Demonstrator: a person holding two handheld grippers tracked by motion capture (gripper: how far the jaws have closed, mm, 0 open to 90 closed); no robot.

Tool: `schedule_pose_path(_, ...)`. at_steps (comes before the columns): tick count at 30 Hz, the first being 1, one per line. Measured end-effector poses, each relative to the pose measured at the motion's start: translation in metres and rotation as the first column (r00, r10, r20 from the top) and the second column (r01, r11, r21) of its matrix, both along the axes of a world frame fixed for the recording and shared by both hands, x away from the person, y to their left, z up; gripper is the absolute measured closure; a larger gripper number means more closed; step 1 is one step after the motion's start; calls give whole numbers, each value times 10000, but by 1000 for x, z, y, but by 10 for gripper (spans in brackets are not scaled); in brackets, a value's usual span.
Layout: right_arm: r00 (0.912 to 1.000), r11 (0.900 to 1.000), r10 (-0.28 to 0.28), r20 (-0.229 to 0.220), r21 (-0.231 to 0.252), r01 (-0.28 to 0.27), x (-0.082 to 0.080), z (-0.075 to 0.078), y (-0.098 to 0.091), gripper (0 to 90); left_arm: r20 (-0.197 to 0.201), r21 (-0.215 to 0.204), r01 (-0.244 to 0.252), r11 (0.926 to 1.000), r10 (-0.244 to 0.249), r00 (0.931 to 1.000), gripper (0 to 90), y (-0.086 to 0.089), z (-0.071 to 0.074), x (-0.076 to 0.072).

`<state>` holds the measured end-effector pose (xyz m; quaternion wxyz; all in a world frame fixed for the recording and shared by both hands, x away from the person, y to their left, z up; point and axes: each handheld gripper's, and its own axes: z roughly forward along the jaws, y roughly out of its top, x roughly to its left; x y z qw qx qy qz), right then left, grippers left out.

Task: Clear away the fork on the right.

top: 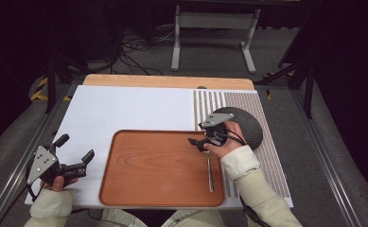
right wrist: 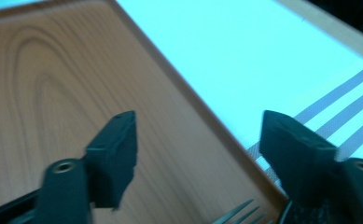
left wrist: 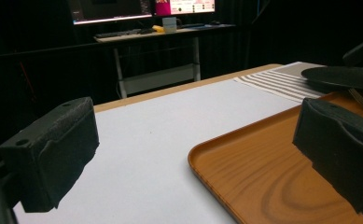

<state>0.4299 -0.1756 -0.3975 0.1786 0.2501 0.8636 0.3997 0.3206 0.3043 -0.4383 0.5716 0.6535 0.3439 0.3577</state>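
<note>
The right gripper (top: 198, 142) has its two jaws wide apart, with nothing between them. In the right gripper view the gripper (right wrist: 195, 154) looks down on the tray, and the tips of the fork (right wrist: 244, 214) peek in at the bottom edge, just under the gap and closer to the right jaw. The pads do not touch the fork.

The fork (top: 209, 171) lies flat inside the brown wooden tray (top: 148, 165), close to the tray's right rim. Its tines point toward the right gripper and its handle points back toward the person. It is the one thing in the tray.

Behind the right hand, a dark round plate (top: 250, 125) sits on the striped mat (top: 267, 151), just beside the tray.

The left gripper (top: 73, 151) is well apart from the fork, over the white board (top: 125, 109) to the left of the tray. Its jaws are wide apart too and hold nothing. In the left gripper view, one jaw hangs over the white board and the other over the tray's edge (left wrist: 226, 163).
</note>
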Motion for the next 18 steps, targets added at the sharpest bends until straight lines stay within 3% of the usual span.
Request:
schedule_pose_path(5, 9982, 9995, 228, 557, 194, -239, -4, 12, -3, 159, -22, 15, 8, 10000, -8, 10000, 6, 1, 0, -1)
schedule_pose_path(7, 9954, 9979, 349, 888, 516, -396, -8, 18, -6, 118, -14, 3, -40, 10000, 40, 10000, 7, 1, 0, -2)
schedule_pose_path(18, 9856, 9931, 99, 1687, 1133, -294, -25, 34, -39, 120, -8, 0, -36, 10000, 36, 10000, 6, 1, 0, -2)
